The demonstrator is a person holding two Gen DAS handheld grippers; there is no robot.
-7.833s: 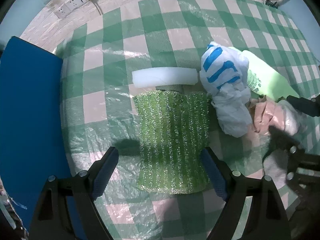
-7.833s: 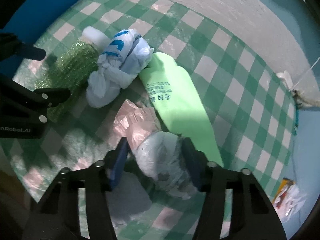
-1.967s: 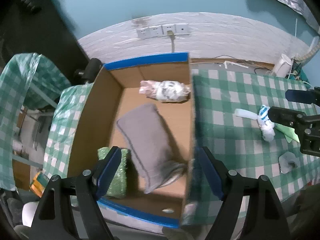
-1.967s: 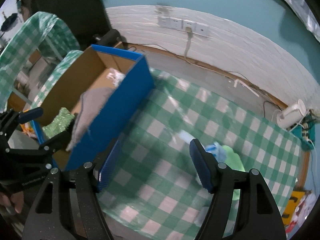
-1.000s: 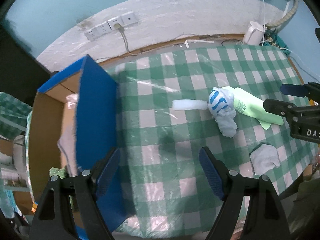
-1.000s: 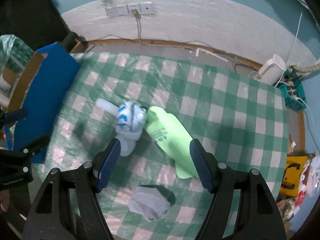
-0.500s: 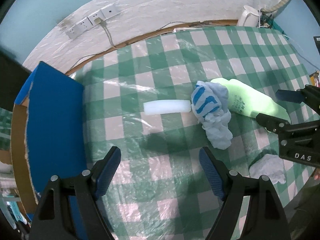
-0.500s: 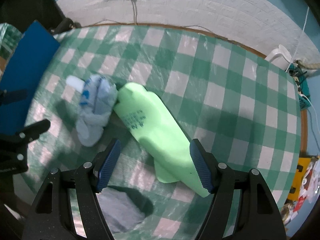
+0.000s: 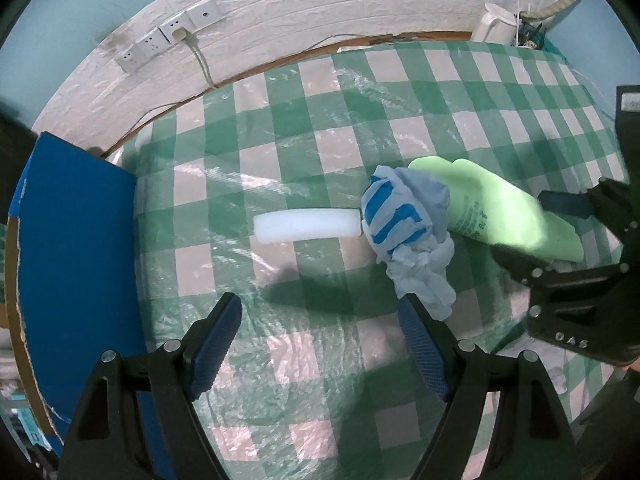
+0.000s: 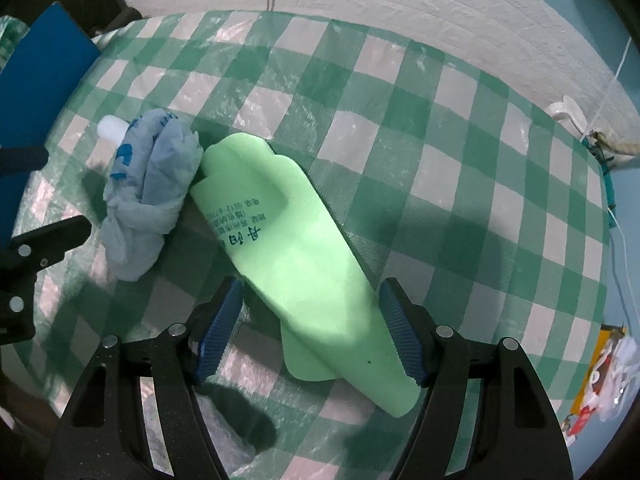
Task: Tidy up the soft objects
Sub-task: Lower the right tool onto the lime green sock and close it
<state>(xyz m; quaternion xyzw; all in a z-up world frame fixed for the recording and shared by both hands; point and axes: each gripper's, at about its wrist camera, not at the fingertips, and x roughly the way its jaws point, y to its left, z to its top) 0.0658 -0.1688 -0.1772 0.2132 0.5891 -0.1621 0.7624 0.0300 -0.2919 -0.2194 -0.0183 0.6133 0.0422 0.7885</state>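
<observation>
Inspection of the checked tablecloth [image 9: 320, 128]: three soft items are lying loose on it in a row. A white foam roll [image 9: 307, 225] is lying flat at the left, its right end touching or all but touching a knotted blue-and-white plastic bag [image 9: 404, 220]. To the right of the bag, pressed against it, a green foam sheet [image 10: 296, 248] with printed lettering is stretching toward the near right.

The left gripper [image 9: 320, 328] is hanging above bare cloth just near of the foam roll, its jaws standing wide apart with nothing between them. The right gripper [image 10: 310, 326] is poised over the near end of the green foam sheet, jaws spread, one on each side of it; the pads are not pressing on it as far as the wrist view shows.

A blue-sided cardboard box [image 9: 72, 240] is standing at the left edge of the table; its inside is not visible from here, so what it is holding cannot be confirmed.

Judgement: the sorting is only partly complete. At least these three items are waiting to be collected. The green sheet appears to be the right gripper's next pick, the roll the left's.
</observation>
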